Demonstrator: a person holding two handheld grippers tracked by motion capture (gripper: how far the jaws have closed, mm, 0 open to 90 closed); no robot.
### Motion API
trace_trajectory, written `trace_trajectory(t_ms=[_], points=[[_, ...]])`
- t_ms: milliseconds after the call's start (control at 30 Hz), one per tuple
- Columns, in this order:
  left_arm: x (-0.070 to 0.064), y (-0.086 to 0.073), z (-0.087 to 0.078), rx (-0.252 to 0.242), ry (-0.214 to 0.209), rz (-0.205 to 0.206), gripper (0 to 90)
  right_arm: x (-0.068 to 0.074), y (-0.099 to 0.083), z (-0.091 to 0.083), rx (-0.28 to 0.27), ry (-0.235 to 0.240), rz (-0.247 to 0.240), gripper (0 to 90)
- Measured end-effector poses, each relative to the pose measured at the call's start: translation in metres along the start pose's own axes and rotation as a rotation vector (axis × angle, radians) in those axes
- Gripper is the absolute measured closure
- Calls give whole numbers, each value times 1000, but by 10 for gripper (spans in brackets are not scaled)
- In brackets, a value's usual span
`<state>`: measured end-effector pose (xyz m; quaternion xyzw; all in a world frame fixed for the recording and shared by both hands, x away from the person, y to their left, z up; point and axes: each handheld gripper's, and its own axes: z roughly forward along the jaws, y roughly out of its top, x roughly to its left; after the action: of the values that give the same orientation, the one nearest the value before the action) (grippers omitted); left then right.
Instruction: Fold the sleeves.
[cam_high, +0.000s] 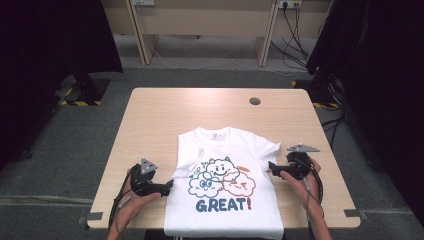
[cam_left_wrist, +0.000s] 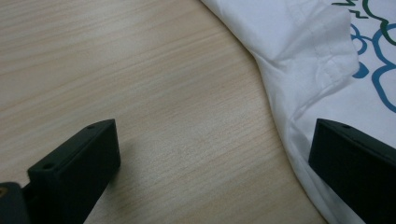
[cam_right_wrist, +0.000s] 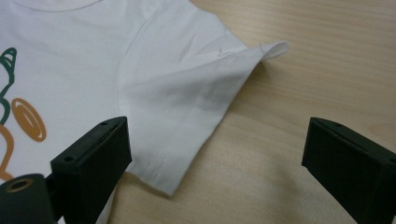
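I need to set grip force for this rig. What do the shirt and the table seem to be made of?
Shirt: soft white knit fabric, probably cotton, matte; it creases, and its stitched sleeve hem curls up. The print looks like flat ink.
Table: pale wood-grain top, smooth with a dull sheen; laminate or veneer, can't tell which.

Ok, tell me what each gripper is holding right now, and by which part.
Nothing is held. The left gripper and right gripper are both open, with their jaws spread beside the sleeves of the white T-shirt lying on the table.
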<state>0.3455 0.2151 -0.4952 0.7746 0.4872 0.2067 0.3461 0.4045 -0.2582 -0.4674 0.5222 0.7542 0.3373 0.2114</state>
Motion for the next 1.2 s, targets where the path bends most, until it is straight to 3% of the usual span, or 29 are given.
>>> trace_trajectory(t_ms=[300, 533, 800, 1000, 1200], points=[[0, 0, -1, -5, -2, -5, 24, -2, 10, 11, -11, -4, 20, 87], [0, 0, -1, -3, 4, -4, 22, -2, 12, 16, -8, -19, -3, 87], [0, -1, -1, -11, -4, 1, 50, -6, 15, 16, -21, -28, 6, 87], [0, -1, -1, -10, -4, 2, 50, -12, 23, 22, -23, -39, 51, 108], [0, -1, -1, -10, -4, 2, 49, -14, 28, 29, -10, -42, 65, 142]])
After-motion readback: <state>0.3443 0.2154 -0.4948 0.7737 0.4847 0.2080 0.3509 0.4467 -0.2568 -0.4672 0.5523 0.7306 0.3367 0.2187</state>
